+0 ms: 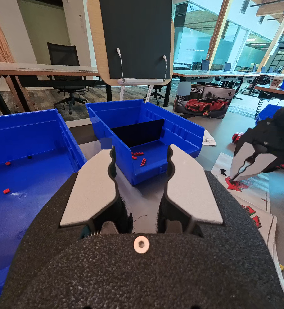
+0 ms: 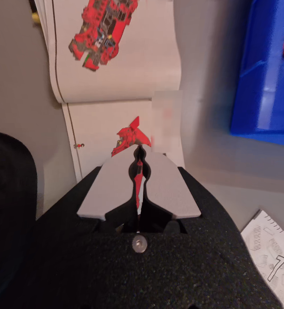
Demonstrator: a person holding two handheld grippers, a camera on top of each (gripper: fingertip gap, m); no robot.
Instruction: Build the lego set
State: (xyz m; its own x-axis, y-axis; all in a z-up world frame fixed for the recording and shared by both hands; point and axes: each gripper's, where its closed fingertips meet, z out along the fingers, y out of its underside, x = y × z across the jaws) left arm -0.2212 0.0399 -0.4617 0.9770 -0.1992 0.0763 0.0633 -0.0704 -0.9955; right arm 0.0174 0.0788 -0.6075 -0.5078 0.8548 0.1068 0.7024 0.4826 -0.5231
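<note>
My left gripper (image 1: 141, 155) is open and empty, held above the table in front of a small blue bin (image 1: 184, 133) that has a black divider and several red lego pieces (image 1: 138, 154) in its near part. My right gripper (image 2: 139, 148) is shut, with its tip down on a red car picture (image 2: 132, 135) in the open instruction booklet (image 2: 104, 87). Red shows through the slit between its jaws; I cannot tell whether that is a piece or the print. It also shows in the left wrist view (image 1: 234, 178), at the right.
A large blue bin (image 1: 29, 133) at the left holds a few red pieces (image 1: 6, 191). The lego box (image 1: 203, 103), a minifigure (image 1: 206, 114) and a black book stand (image 1: 136, 40) are at the back. A red partial build (image 1: 237, 137) sits behind the right gripper. A printed paper sheet (image 2: 271, 260) lies nearby.
</note>
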